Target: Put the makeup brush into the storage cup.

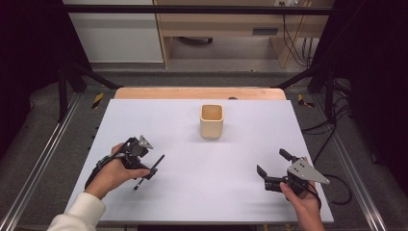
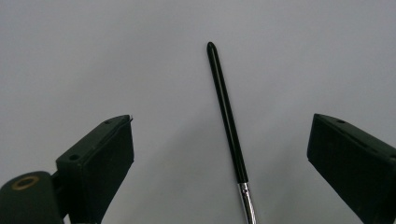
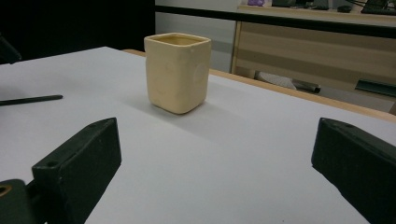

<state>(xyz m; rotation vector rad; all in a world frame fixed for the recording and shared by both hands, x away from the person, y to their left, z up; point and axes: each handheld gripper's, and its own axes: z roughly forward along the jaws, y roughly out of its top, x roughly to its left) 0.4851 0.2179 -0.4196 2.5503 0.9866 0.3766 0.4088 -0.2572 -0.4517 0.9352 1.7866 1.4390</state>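
Note:
A slim black brush (image 2: pixel 227 116) with a silver ferrule lies flat on the white table (image 1: pixel 207 202). My left gripper (image 2: pixel 222 121) hovers right over it, open, with one jaw on each side of the handle and neither touching. In the high view this gripper (image 1: pixel 144 166) is at the front left, and the brush (image 1: pixel 158 162) pokes out past it. A cream square cup (image 1: pixel 211 120) stands upright in the far middle. At the front right, my right gripper (image 1: pixel 272 162) is open and holds nothing. It faces the cup (image 3: pixel 177 72), which is well beyond its jaws.
The brush's black tip (image 3: pixel 30 100) shows far left in the right gripper view. A wooden strip (image 1: pixel 192 93) runs along the table's far edge. Beyond it is the floor and a wooden shelf unit (image 1: pixel 231 29). Dark metal frame rails (image 1: pixel 67 86) flank both sides.

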